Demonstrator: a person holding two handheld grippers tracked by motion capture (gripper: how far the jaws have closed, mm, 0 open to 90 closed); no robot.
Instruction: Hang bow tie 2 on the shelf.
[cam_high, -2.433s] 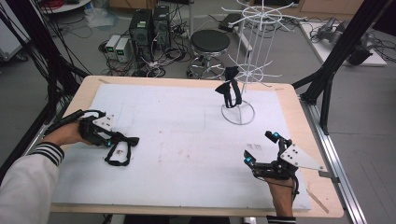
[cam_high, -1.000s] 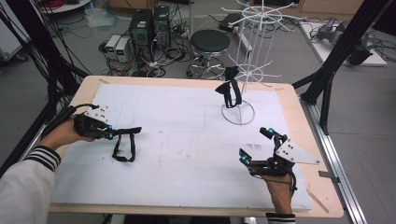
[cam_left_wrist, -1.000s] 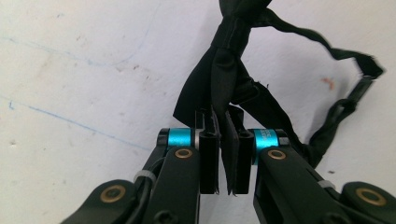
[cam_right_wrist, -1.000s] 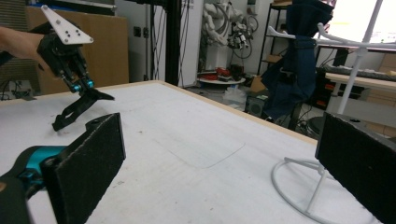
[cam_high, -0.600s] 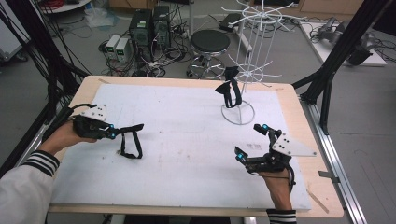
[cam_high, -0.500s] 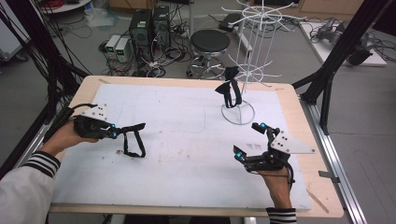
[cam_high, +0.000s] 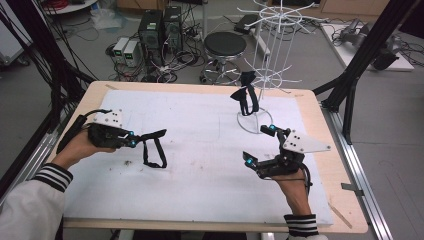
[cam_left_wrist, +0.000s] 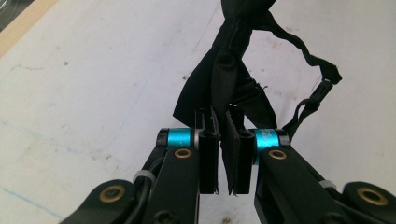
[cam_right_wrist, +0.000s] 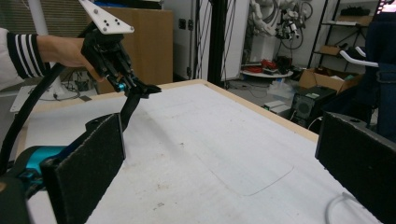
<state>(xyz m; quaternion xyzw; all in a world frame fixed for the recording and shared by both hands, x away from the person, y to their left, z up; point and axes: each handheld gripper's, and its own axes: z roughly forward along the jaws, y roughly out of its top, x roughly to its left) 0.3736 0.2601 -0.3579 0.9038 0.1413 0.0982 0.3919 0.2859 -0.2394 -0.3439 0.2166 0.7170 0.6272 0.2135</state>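
A black bow tie (cam_high: 152, 148) is pinched in the closed left gripper (cam_high: 131, 140), its strap dangling above the table (cam_high: 200, 175). It is judged soft and light; the knot is best held. The right gripper (cam_high: 260, 145) is held wide open, empty.

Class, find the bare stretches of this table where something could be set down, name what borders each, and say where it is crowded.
Free: the white mat between the left gripper with its black strap and the right gripper; also the near edge. Crowded: the far right corner, around the wire rack and its hanging strap.
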